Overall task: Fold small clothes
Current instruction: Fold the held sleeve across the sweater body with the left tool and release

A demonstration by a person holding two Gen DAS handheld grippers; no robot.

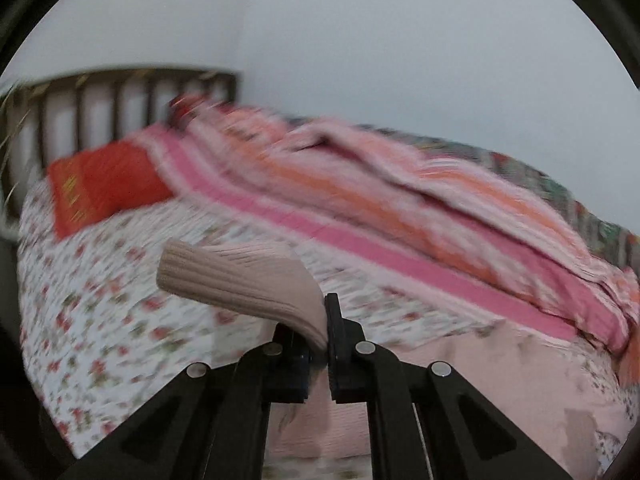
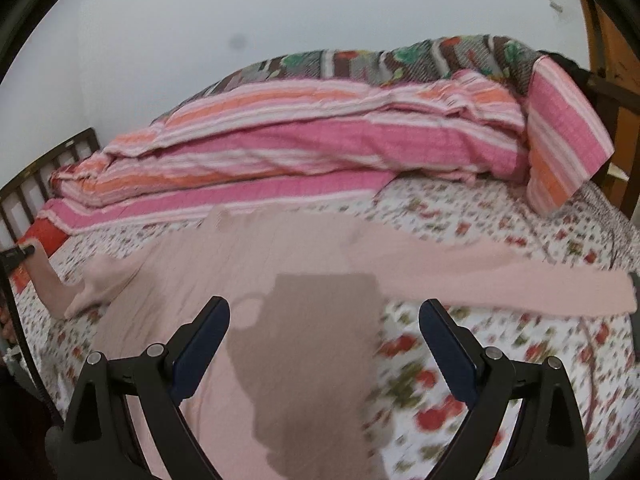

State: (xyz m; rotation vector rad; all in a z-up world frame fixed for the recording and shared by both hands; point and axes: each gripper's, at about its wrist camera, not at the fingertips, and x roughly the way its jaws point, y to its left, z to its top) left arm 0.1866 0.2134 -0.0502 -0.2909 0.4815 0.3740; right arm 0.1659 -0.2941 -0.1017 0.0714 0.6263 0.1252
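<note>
Two grippers over one pale pink ribbed knit top [image 2: 248,264] on floral bedsheet [image 2: 500,232].

Left gripper [image 1: 326,344]: jaws together, clamped on ribbed sleeve cuff [image 1: 236,276], cuff lifted clear of sheet and curling leftward past fingertips. Right gripper [image 2: 324,344]: jaws wide apart, nothing between, hovering above garment's body spread flat just ahead; other sleeve stretched out to right. Beyond: striped pink-and-orange quilt [image 2: 320,140], red cushion [image 1: 104,184], dark slatted headboard [image 1: 120,96].

floral bedsheet [image 2: 500,240] under a striped pink-orange quilt [image 2: 320,148], red pillow [image 1: 104,184] near dark slatted headboard [image 1: 120,92]
</note>
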